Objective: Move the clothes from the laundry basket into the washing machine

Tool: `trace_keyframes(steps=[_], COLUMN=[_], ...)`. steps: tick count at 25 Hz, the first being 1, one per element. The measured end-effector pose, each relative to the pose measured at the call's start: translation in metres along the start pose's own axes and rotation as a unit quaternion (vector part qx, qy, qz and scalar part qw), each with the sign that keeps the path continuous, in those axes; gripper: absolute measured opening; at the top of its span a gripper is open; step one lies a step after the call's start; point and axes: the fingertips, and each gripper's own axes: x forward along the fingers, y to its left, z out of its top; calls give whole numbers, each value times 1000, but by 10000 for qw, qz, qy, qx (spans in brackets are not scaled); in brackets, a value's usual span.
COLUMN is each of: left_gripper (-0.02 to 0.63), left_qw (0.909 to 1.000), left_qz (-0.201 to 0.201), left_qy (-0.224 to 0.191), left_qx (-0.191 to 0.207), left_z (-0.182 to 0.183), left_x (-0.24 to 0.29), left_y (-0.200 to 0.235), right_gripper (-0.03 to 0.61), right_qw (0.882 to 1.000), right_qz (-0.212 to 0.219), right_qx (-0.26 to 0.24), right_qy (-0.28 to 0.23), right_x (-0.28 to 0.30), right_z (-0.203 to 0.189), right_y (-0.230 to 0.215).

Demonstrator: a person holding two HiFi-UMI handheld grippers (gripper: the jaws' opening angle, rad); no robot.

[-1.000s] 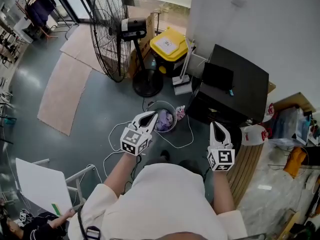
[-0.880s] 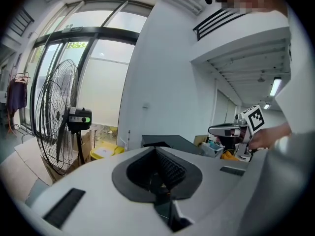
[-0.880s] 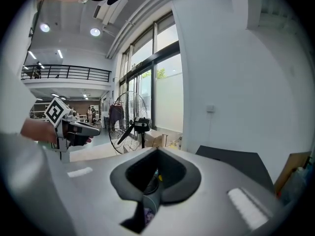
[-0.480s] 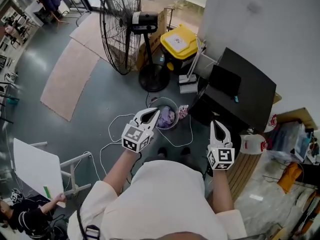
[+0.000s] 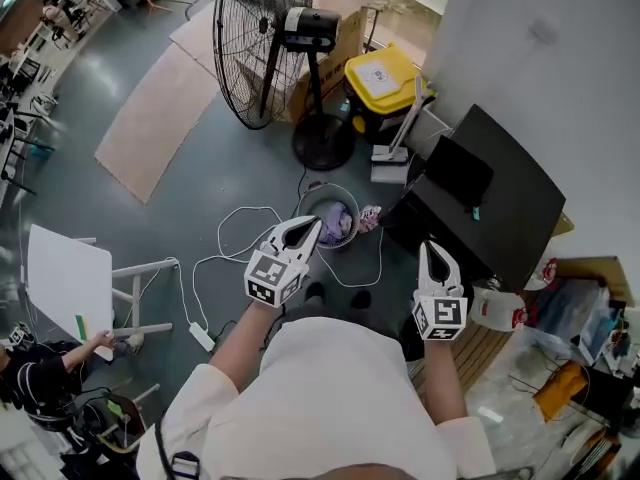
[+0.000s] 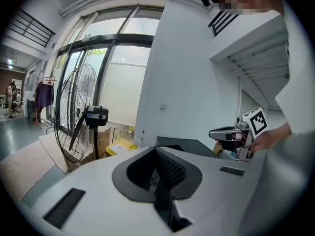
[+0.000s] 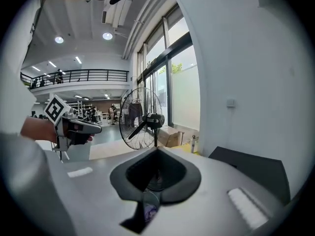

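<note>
Left hand-held gripper (image 5: 312, 225) and right hand-held gripper (image 5: 430, 248) closed, empty; clothes (image 5: 336, 224) at 12 o'clock likely soft, light: pinch a top fold.

Open workshop hall, grey concrete floor (image 5: 130, 218), big pedestal fan (image 5: 262, 43), tall glazing (image 6: 118, 77), railed mezzanine (image 7: 74, 75), loose cables (image 5: 232, 259)

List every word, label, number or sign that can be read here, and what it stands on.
No text is readable.
White label on the yellow bin: too small to read.
Red print on the white container: blurred.
Square markers on the left tongs and right tongs: patterns only, no letters.
</note>
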Motion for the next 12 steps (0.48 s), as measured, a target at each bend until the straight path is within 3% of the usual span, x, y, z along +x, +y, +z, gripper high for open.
trace_keyframes(steps=[12], left_gripper=[6], left_qw=[9993], left_qz=[337], left_qy=[128], left_qx=[-115], left_z=[-11], left_x=[7], left_y=[3], right_gripper=[11], right_qw=[9985], right_qz=[487], right_qx=[-47], right_qy=[243], right_x=[27], right_z=[-10], right_y=[-7])
